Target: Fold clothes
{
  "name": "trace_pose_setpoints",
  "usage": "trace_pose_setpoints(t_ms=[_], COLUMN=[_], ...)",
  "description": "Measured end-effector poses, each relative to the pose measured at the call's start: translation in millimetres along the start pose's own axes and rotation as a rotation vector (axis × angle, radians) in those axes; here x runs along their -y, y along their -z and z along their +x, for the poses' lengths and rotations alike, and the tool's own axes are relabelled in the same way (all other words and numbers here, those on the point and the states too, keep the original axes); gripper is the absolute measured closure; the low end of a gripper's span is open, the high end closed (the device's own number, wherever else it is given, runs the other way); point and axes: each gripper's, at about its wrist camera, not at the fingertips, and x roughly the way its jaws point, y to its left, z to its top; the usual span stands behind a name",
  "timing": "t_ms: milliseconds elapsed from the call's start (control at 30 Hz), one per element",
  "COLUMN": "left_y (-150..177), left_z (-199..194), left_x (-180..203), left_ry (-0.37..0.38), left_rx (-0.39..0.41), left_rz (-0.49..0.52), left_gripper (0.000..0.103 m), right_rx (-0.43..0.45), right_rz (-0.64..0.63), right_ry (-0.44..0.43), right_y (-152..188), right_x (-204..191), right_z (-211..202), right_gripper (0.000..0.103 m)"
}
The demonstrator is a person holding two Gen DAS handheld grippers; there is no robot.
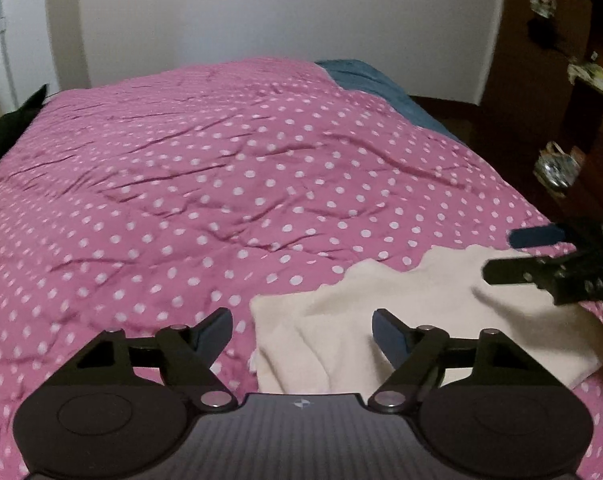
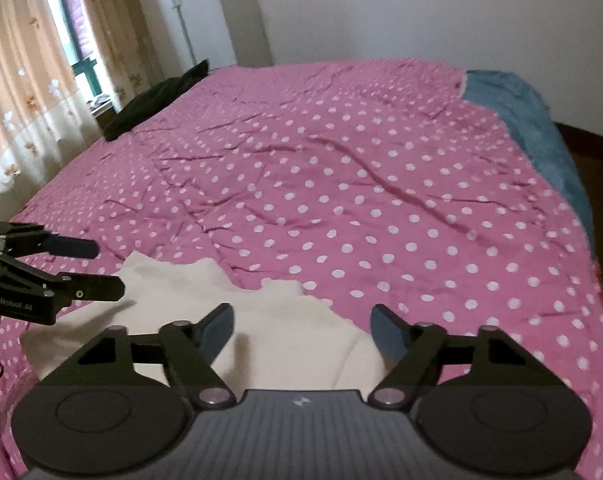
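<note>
Garment on bedspread, near its front edge.

Right gripper, jaws spread, hangs over cream garment at lower centre; left gripper open, left edge.

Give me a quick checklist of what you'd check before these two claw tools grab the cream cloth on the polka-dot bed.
1. Left gripper open and empty: ok.
2. Right gripper open and empty: ok.
3. Cream fleece garment lying on the pink polka-dot bedspread, below both grippers: ok.
4. Garment spread flat: not ok, it is bunched with creases.
5. Which edge is collar or hem: cannot tell.
6. Space ahead on the bedspread for folding: ok.
</note>
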Motion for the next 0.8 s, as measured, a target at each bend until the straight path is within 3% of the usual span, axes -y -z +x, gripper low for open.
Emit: trace_pose_setpoints(t_ms=[67,100,233,300,367,567,667,800], left_y=[-1,-2,-3,-4,-6,-11,-36,-78], left_z=[5,7,15,19,13,-5,-24,-56], left_x=[2,4,9,10,11,15,11,6], left_ry=[0.019,0.026,0.056,0.063,0.058,0.04,0.024,0.01], left_rx=[-0.009,-0.013,-0.024,-0.023,-0.001,0.071,0.137,0.245], left_rz=[0.03,0.047,0.088,0.102,0.112,0.141,0.121,0.092], left_gripper=[0.029,0.033,0.062,0.079,0.094,0.101,0.101,0.102], right_rx=[-0.023,-0.034,-0.053,-0.048,-0.038,0.027,0.095,0.265], right_rz=[-0.012,-0.014,-0.033,-0.044,-0.045,-0.1,-0.113,-0.128], right_ry=[-0.019,-0.025,-0.038,-0.021,-0.017,0.007,0.034,0.074], right_y=[-2,-2,-1,-2,-3,-11,-31,-74], right_x=[1,1,1,-1,-2,-15,-19,-27], right_z=[10,13,19,16,11,-13,-30,-73], right_gripper=[0.035,0.044,0.066,0.085,0.094,0.098,0.098,0.098])
